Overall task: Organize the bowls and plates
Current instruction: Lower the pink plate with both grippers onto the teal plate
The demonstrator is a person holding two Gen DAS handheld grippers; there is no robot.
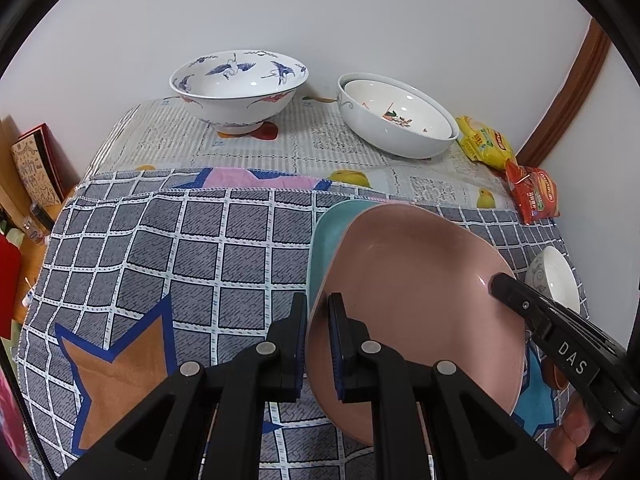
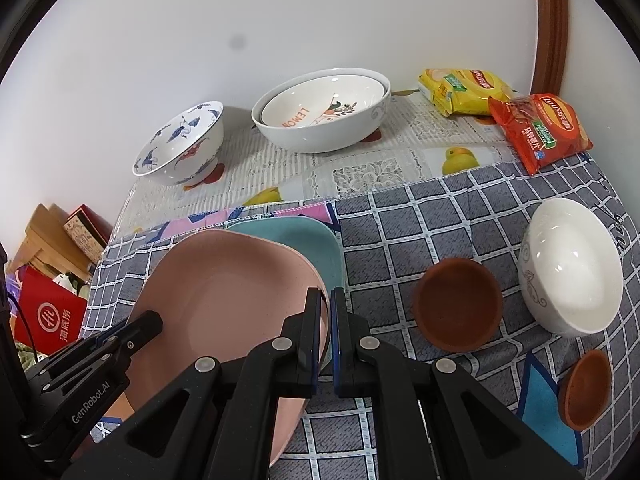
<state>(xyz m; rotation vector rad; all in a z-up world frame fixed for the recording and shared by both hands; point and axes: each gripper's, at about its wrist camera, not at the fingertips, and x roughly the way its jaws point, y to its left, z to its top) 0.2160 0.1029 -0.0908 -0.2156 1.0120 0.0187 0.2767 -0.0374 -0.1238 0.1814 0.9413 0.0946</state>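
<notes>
Your left gripper (image 1: 318,320) is clamped on the near-left rim of the pink plate (image 1: 416,292); your right gripper (image 2: 326,312) is pinched onto the opposite rim of the same plate, so it hangs between the two claws, tilted above the checked cloth (image 1: 180,248). A teal plate (image 2: 296,240) lies flat on the cloth just beyond and partly under it. Both grippers point steeply downward and face each other across the plate. Right of the plates: two brown bowls (image 2: 458,310), one white bowl (image 2: 572,268). At the wall: the crane-patterned bowl (image 1: 240,88), nested white bowls (image 1: 396,120), snack packets (image 2: 540,132).
</notes>
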